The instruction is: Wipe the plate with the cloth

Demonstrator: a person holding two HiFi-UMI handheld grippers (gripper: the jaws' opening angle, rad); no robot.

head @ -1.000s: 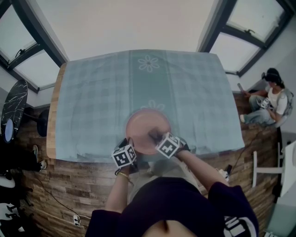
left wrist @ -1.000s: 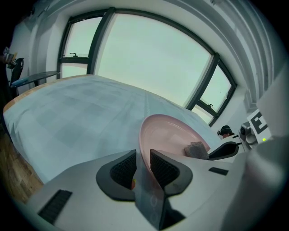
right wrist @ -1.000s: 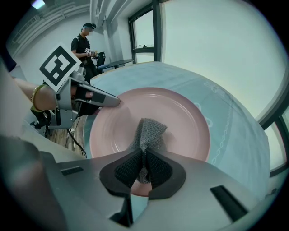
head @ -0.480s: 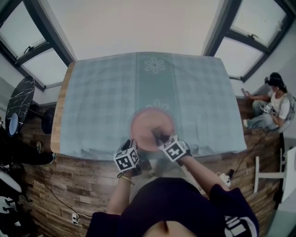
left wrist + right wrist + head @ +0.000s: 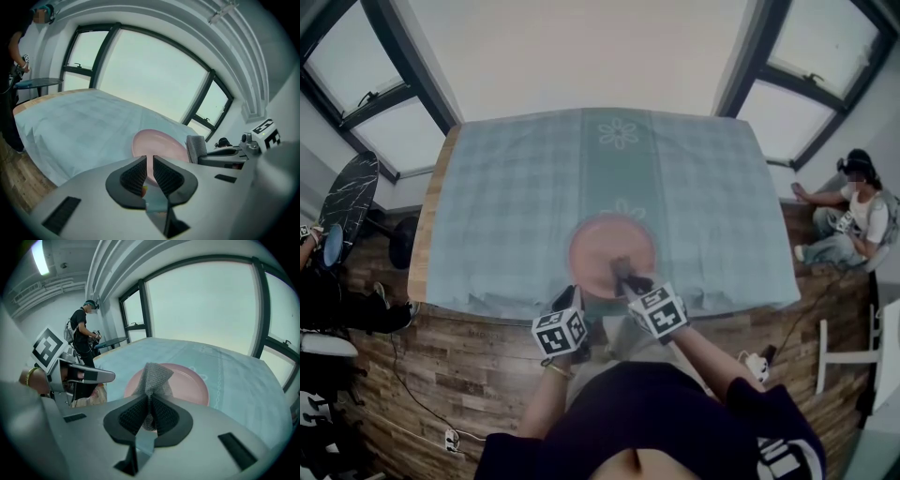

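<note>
A pink plate [image 5: 612,251] lies on the checked tablecloth near the table's front edge. My right gripper [image 5: 628,281] hangs over the plate's near rim, shut on a grey cloth [image 5: 154,376] that stands up from its jaws; the cloth [image 5: 197,147] also shows from the left gripper view. My left gripper [image 5: 578,304] is off the plate's near left rim, raised above the table edge. Its jaws [image 5: 150,171] have just been closing and now stand a narrow gap apart with nothing between them; the plate [image 5: 159,145] shows beyond them.
The light blue tablecloth [image 5: 516,206] covers a wooden table that ends just in front of me. A person sits on the floor at the right [image 5: 853,211], and another stands at the left [image 5: 84,336] by a dark round side table [image 5: 347,202]. A white chair [image 5: 862,347] stands at the right.
Both grippers have drawn back toward me and risen off the plate. The right one has carried the cloth up from the plate's surface.
</note>
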